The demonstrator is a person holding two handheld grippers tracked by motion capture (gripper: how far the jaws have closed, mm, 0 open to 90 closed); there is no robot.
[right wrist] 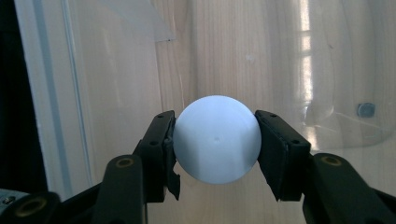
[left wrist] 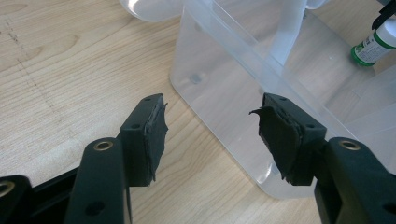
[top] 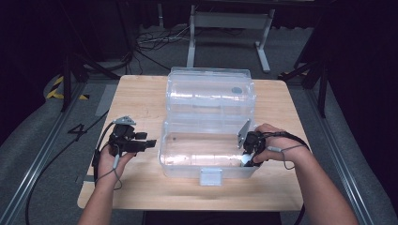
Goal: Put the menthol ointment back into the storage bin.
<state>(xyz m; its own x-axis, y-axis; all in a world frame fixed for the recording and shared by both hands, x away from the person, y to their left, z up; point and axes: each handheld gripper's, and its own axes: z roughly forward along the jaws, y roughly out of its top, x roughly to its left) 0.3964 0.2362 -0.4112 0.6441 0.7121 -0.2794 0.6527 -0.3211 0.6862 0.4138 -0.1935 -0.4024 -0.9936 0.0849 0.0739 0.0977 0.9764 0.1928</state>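
White-capped bottle point(right wrist: 217, 144) in right gripper point(right wrist: 215, 147), over clear box point(top: 187, 165)

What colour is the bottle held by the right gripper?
The bottle is white with a green label, clearest in the left gripper view; the right gripper grips its round white end.

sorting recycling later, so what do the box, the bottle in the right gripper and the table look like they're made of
Box: clear, glossy plastic, probably; the table grain shows through its walls.
Bottle: seemingly white plastic, smooth and matt, with a small moulding dimple on its round end.
Table: pale wood or wood-look laminate, with visible grain.
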